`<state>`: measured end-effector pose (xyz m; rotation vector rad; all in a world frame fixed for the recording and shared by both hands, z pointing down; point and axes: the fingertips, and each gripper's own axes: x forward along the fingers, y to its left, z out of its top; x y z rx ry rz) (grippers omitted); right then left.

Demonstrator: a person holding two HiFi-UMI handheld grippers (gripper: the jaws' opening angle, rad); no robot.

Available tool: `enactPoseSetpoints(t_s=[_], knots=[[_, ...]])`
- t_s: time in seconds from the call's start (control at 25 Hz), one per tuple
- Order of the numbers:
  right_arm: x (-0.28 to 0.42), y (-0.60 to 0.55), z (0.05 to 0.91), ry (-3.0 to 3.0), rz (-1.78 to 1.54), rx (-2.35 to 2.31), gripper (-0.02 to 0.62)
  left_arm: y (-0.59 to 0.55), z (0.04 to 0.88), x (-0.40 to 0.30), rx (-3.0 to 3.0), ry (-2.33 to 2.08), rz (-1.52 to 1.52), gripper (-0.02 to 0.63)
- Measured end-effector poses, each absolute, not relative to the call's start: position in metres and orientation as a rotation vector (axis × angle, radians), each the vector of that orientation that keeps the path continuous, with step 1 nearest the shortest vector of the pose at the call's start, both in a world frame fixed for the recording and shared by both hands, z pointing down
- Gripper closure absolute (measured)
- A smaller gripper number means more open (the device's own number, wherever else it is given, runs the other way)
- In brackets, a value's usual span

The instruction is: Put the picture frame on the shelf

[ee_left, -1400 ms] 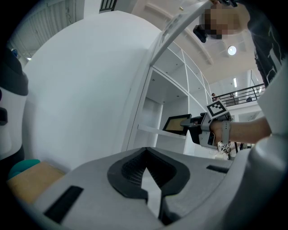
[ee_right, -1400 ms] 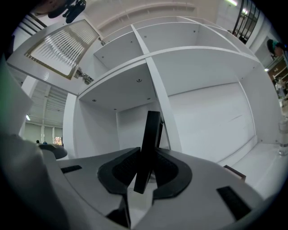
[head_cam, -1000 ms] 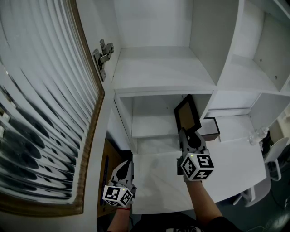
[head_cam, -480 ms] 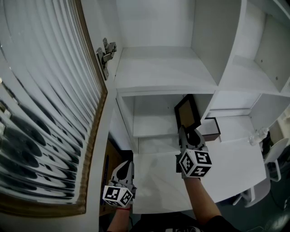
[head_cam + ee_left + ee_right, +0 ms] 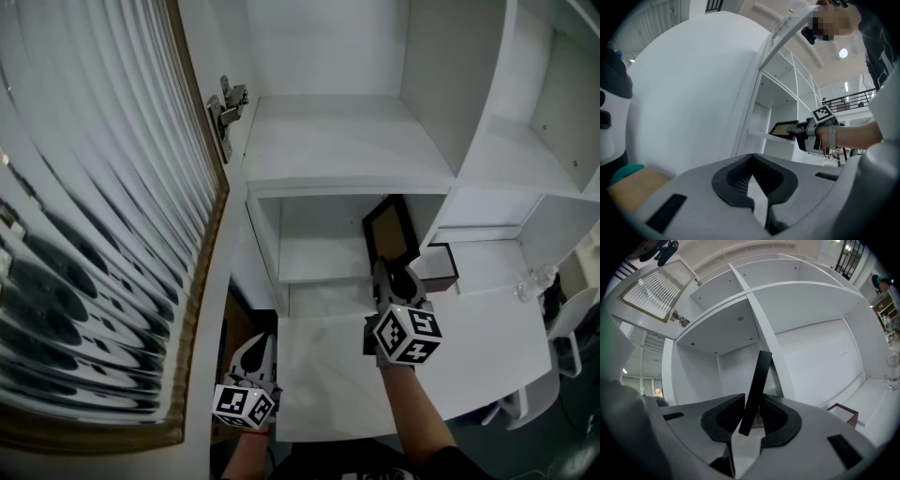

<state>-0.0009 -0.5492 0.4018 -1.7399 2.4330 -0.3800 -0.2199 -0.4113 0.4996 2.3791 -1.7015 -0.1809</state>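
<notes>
The picture frame (image 5: pixel 391 230), black-edged with a brown inside, stands tilted inside the white cabinet's lower compartment, close to its right wall and over the inner shelf (image 5: pixel 319 272). My right gripper (image 5: pixel 393 279) is shut on its lower edge. In the right gripper view the frame (image 5: pixel 755 385) shows edge-on, leaning between the two pads. My left gripper (image 5: pixel 251 351) hangs low at the left by the cabinet's side, shut, with nothing in it. From the left gripper view the frame (image 5: pixel 780 128) is seen held at the shelf's edge.
An open cabinet door (image 5: pixel 94 234) with ribbed glass fills the left, its hinge (image 5: pixel 231 105) at the top. A small brown-rimmed box (image 5: pixel 437 265) and a clear bottle (image 5: pixel 531 279) sit on the white desk (image 5: pixel 469 347). More white compartments (image 5: pixel 511 141) lie to the right.
</notes>
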Motion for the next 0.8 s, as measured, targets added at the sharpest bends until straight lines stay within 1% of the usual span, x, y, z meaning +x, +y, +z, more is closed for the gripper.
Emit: enactPoseSetpoints(t_s=[0.52, 0.8], knots=[[0.000, -0.538, 0.403, 2.459, -0.408, -1.674, 0.494, -0.410, 0.499, -0.213, 2.382, -1.693, -0.192, 0.603], [0.003, -0.529, 0.405, 2.475, -0.417, -1.653, 0.494, -0.408, 0.498, -0.210, 2.381, -1.693, -0.189, 0.603]])
